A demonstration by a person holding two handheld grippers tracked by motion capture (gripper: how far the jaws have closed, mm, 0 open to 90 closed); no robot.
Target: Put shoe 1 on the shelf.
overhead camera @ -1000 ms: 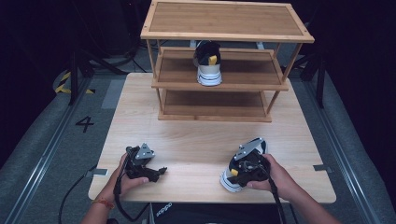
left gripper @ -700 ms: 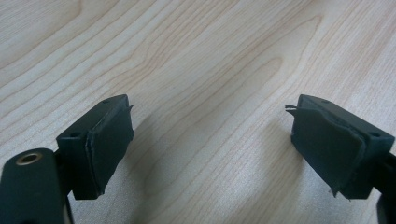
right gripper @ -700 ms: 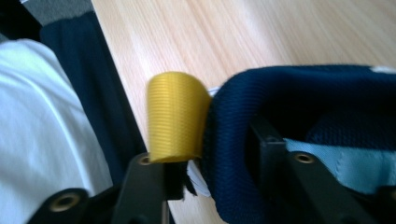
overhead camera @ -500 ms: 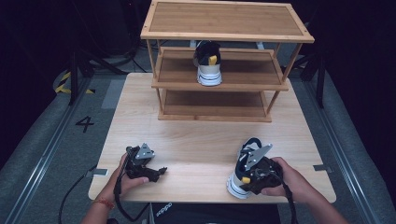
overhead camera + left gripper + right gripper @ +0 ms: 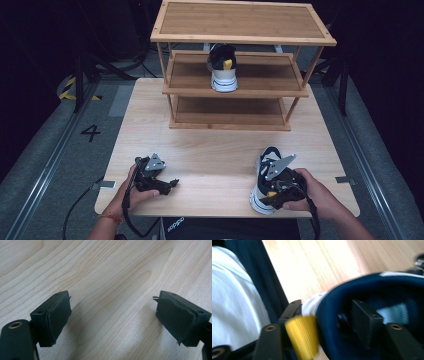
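We see a light wooden counter (image 5: 220, 155) with a three-tier bamboo shelf rack (image 5: 240, 75) at its far edge. One white-soled navy sneaker with a yellow heel tab (image 5: 222, 67) sits on the rack's middle shelf, heel toward us. Its mate, a second navy-and-white sneaker (image 5: 264, 175), is at the near right of the counter, close to the front edge. The right gripper (image 5: 280, 187), held in the right hand (image 5: 312, 192), is on that sneaker's heel: in the right gripper view one jaw is inside the navy collar (image 5: 372, 290) and the other outside behind the yellow pull tab (image 5: 303, 336), so we read it as clamped on the heel, though that view is motion-blurred and the tilt of the shoe is hard to judge. The left gripper (image 5: 167, 184), held in the left hand (image 5: 134, 187), is at the near left of the counter, well apart from both sneakers. The left gripper view has its jaws spread wide over bare wood grain, pads (image 5: 58, 315) holding nothing. Cables trail off the front edge from both grippers.
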